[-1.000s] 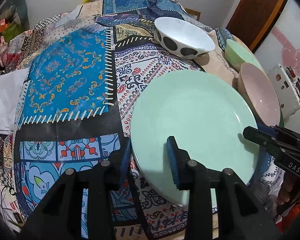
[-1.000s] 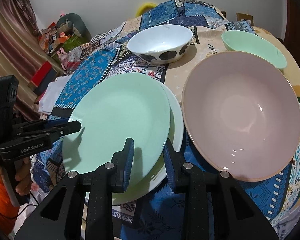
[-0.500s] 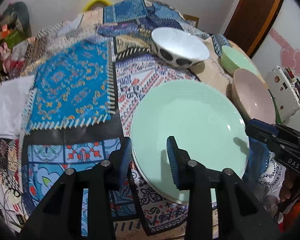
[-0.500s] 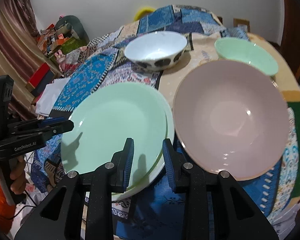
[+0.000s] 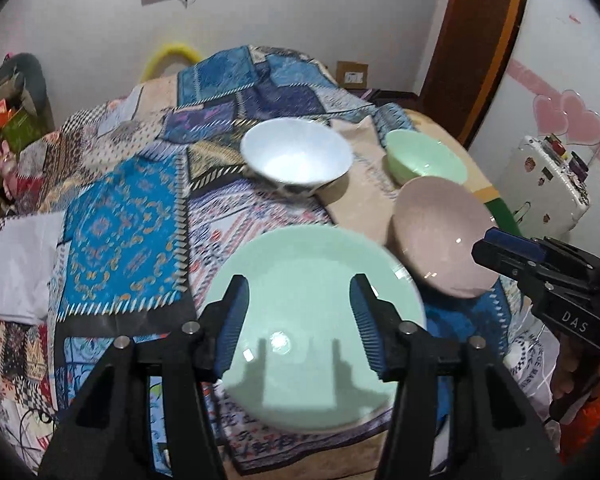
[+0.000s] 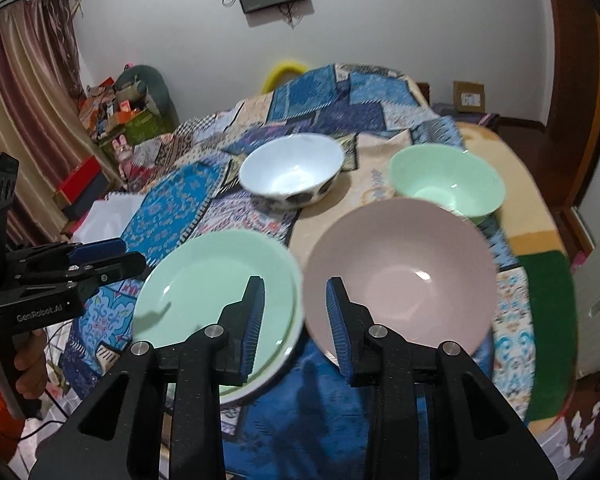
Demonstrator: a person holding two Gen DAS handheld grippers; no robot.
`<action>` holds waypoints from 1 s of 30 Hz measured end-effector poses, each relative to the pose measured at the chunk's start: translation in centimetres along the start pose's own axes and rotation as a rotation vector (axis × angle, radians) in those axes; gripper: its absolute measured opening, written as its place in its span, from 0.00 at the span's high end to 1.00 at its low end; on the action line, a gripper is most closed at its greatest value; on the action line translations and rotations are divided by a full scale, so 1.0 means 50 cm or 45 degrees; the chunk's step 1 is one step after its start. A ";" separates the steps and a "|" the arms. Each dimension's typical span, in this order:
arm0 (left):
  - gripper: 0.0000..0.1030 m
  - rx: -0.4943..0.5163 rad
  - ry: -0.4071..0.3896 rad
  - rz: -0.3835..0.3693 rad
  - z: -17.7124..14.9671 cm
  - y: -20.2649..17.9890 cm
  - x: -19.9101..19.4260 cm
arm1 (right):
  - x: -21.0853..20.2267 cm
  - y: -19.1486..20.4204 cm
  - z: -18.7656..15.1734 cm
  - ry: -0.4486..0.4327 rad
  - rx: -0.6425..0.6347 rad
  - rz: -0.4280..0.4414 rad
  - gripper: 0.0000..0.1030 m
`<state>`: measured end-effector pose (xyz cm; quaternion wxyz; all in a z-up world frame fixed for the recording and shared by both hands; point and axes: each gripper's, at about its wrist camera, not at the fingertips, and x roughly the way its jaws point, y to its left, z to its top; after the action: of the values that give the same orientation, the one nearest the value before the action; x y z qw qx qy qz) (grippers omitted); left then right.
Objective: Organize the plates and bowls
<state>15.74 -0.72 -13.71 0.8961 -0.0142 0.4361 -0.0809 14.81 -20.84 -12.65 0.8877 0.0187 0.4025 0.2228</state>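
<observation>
Mint-green plate [image 6: 204,280] sits stacked on a white plate [image 6: 276,364] at the counter's near edge, just left of the pink bowl [image 6: 400,276], so both tools, left tool [image 5: 298,320] and right tool [image 6: 296,320], hang spread apart holding nothing, presumably eyeing the bowls next.

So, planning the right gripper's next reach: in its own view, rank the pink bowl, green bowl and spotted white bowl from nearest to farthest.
1. Pink bowl, just ahead, right of the right gripper.
2. Green bowl and spotted white bowl, far right and far left: too close to call.
</observation>
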 end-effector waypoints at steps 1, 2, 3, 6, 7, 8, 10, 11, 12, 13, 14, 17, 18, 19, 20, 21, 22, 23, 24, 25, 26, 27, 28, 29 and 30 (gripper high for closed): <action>0.49 0.009 0.000 -0.005 0.004 -0.012 0.002 | -0.006 -0.007 0.002 -0.011 0.000 -0.011 0.69; 0.49 0.020 0.002 -0.014 0.010 -0.026 0.008 | -0.013 -0.015 0.003 -0.023 0.001 -0.026 0.66; 0.48 0.025 0.004 -0.019 0.013 -0.034 0.012 | -0.018 -0.023 0.003 -0.032 0.004 -0.038 0.65; 0.48 0.040 0.022 -0.037 0.024 -0.067 0.035 | -0.037 -0.056 0.002 -0.064 0.023 -0.083 0.55; 0.48 0.045 0.029 -0.042 0.027 -0.078 0.043 | -0.042 -0.070 0.000 -0.073 0.031 -0.107 0.53; 0.48 0.050 0.038 -0.049 0.030 -0.088 0.054 | -0.044 -0.079 -0.001 -0.075 0.036 -0.121 0.52; 0.48 0.059 0.060 -0.060 0.035 -0.107 0.078 | -0.047 -0.103 -0.003 -0.068 0.051 -0.146 0.52; 0.48 0.065 0.069 -0.062 0.037 -0.115 0.090 | -0.046 -0.116 -0.006 -0.064 0.063 -0.156 0.52; 0.48 0.071 0.078 -0.061 0.038 -0.123 0.100 | -0.045 -0.127 -0.008 -0.059 0.076 -0.165 0.52; 0.48 0.075 0.085 -0.060 0.038 -0.130 0.109 | -0.042 -0.141 -0.011 -0.052 0.093 -0.172 0.52; 0.48 0.081 0.098 -0.061 0.039 -0.138 0.123 | -0.041 -0.151 -0.014 -0.045 0.104 -0.177 0.52; 0.48 0.090 0.137 -0.062 0.042 -0.155 0.163 | -0.029 -0.183 -0.023 -0.023 0.141 -0.191 0.52; 0.48 0.092 0.148 -0.061 0.042 -0.159 0.175 | -0.025 -0.190 -0.024 -0.017 0.148 -0.193 0.52; 0.48 0.095 0.158 -0.060 0.044 -0.162 0.186 | -0.017 -0.198 -0.027 -0.006 0.156 -0.198 0.52; 0.48 0.098 0.166 -0.060 0.046 -0.166 0.198 | -0.012 -0.202 -0.028 0.001 0.160 -0.202 0.52; 0.48 0.100 0.171 -0.059 0.047 -0.169 0.208 | -0.005 -0.206 -0.031 0.009 0.165 -0.205 0.52; 0.48 0.101 0.177 -0.057 0.049 -0.171 0.218 | 0.001 -0.210 -0.034 0.017 0.169 -0.204 0.52; 0.48 0.103 0.184 -0.057 0.050 -0.173 0.228 | 0.008 -0.214 -0.037 0.025 0.175 -0.199 0.52; 0.48 0.103 0.191 -0.059 0.051 -0.174 0.238 | 0.013 -0.216 -0.039 0.031 0.179 -0.194 0.52; 0.48 0.103 0.201 -0.063 0.052 -0.175 0.249 | 0.020 -0.218 -0.041 0.037 0.183 -0.190 0.52; 0.48 0.108 0.192 -0.057 0.053 -0.177 0.252 | 0.026 -0.221 -0.044 0.043 0.188 -0.182 0.52; 0.48 0.120 0.177 -0.046 0.054 -0.180 0.254 | 0.031 -0.222 -0.046 0.046 0.193 -0.174 0.52; 0.48 0.137 0.172 -0.045 0.056 -0.185 0.257 | 0.035 -0.224 -0.047 0.050 0.194 -0.168 0.52; 0.48 0.151 0.168 -0.050 0.057 -0.189 0.259 | 0.040 -0.224 -0.048 0.057 0.195 -0.160 0.52; 0.51 0.157 0.171 -0.060 0.058 -0.192 0.262 | 0.044 -0.228 -0.049 0.059 0.197 -0.154 0.52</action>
<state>24.70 -12.41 -21.19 0.8620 0.0363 0.4888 -0.1293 18.64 -30.55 -18.28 0.8857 0.0578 0.4395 0.1376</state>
